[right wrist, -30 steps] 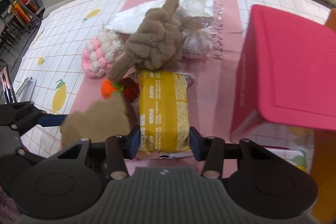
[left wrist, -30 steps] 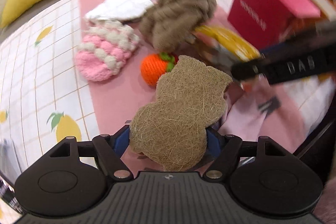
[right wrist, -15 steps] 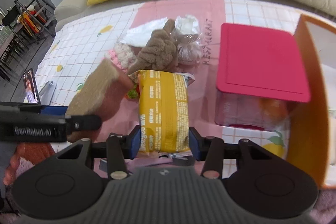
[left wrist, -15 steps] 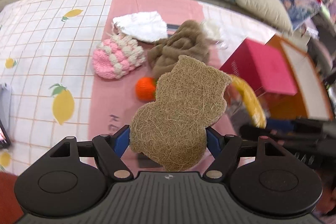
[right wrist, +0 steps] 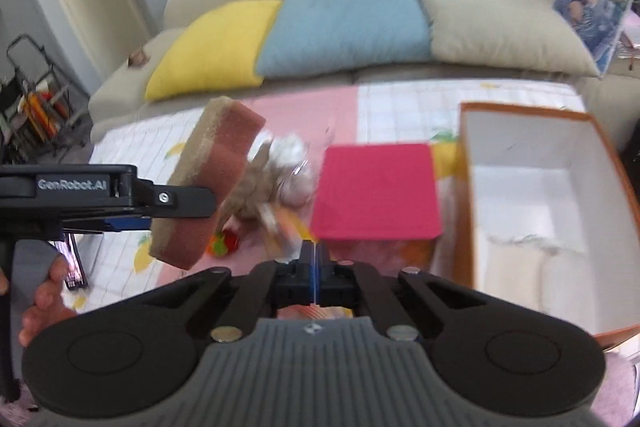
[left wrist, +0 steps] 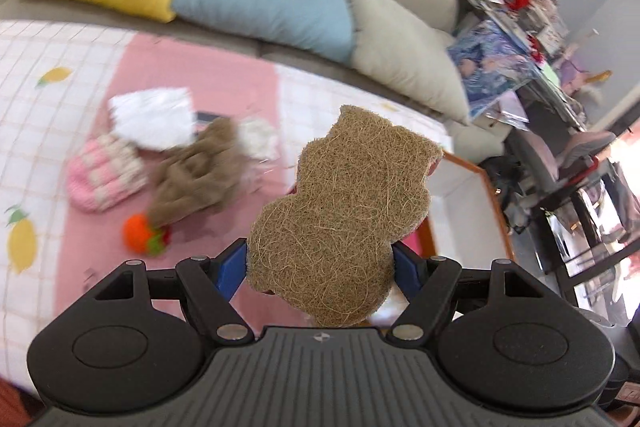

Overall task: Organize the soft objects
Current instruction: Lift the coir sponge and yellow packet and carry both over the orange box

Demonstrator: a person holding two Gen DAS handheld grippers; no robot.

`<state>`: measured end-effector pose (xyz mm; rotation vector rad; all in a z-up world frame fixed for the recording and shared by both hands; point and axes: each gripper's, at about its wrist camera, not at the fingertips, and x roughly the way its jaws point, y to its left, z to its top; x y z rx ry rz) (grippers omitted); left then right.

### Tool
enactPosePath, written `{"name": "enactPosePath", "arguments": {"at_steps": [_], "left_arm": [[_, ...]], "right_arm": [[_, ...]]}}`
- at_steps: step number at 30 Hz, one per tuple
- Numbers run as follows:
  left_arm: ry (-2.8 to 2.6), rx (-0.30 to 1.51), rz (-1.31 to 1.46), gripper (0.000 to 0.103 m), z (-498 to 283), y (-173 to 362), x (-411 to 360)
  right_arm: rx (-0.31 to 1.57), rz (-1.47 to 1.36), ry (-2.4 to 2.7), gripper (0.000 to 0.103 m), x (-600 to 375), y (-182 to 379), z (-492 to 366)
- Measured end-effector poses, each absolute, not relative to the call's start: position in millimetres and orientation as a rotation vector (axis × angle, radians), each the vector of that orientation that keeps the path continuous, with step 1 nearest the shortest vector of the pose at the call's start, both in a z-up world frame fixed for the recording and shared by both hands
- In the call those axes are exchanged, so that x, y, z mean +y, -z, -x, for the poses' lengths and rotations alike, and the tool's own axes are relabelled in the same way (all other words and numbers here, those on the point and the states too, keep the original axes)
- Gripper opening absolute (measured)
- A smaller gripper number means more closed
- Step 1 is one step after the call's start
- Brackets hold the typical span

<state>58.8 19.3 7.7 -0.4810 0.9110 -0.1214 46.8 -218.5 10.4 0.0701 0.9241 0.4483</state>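
My left gripper is shut on a tan, bear-shaped fibre sponge with a pink back and holds it high above the table. The sponge and left gripper also show at left in the right wrist view. My right gripper is shut with nothing visible between its fingers. A blurred yellow packet shows just beyond its fingertips. A brown plush toy, a pink knitted piece, a white cloth and an orange knitted fruit lie on the pink mat.
An open orange box with a white inside stands at right, also seen in the left wrist view. A magenta-lidded container sits beside it. Sofa cushions line the back. A phone lies at the table's left edge.
Both grippers rose and tilted up. The right gripper let go of the yellow packet and closed. The left gripper carried the sponge up and right, toward the orange box.
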Motion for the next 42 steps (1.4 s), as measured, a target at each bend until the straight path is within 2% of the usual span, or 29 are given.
{"name": "enactPosePath", "arguments": {"at_steps": [5,8,9,10,11,14,15,16,17,20,22,25,28,33,38,41,42], "left_arm": [[0.14,0.962,0.415,0.085,-71,-3,-8],[0.138,1.012,0.381,0.085,-62,7,-14],[0.136,1.034,0.381,0.085,-61,13,-14],[0.133,1.057,0.383,0.085,-58,19,-12],[0.127,1.084,0.38,0.085,-57,26,-11],[0.101,1.144,0.362,0.085,-51,46,-8],[0.089,1.158,0.352,0.085,-49,52,-7],[0.081,1.172,0.342,0.085,-48,58,-7],[0.075,1.185,0.334,0.085,-48,65,-8],[0.048,1.233,0.331,0.085,-48,84,-5],[0.031,1.243,0.326,0.085,-48,92,-4],[0.016,1.241,0.318,0.085,-49,96,-5],[0.018,1.236,0.317,0.085,-51,96,-6],[0.019,1.228,0.308,0.085,-52,95,-9],[0.018,1.227,0.297,0.085,-57,97,-14],[0.02,1.229,0.3,0.085,-57,98,-15],[0.02,1.229,0.298,0.085,-57,98,-14]], "right_arm": [[0.94,-0.026,-0.437,0.0,-233,-7,-48],[1.002,-0.004,-0.454,0.007,-232,13,-44],[1.023,0.018,-0.461,0.017,-230,22,-43],[1.045,0.047,-0.466,0.033,-228,31,-41],[1.064,0.092,-0.462,0.038,-226,42,-42],[1.114,0.206,-0.45,0.04,-217,69,-39],[1.129,0.216,-0.448,0.045,-215,75,-39],[1.152,0.211,-0.441,0.056,-213,81,-41],[1.185,0.188,-0.418,0.061,-212,86,-43],[1.258,0.026,-0.379,0.064,-214,101,-52],[1.302,-0.079,-0.289,0.072,-219,112,-58],[1.341,-0.197,-0.172,0.073,-220,124,-65],[1.343,-0.274,-0.069,0.081,-220,130,-71],[1.325,-0.322,0.049,0.081,-217,138,-79],[1.325,-0.319,0.084,0.08,-219,154,-86],[1.319,-0.291,0.052,0.076,-218,157,-86],[1.314,-0.277,0.038,0.07,-218,156,-85]]}}
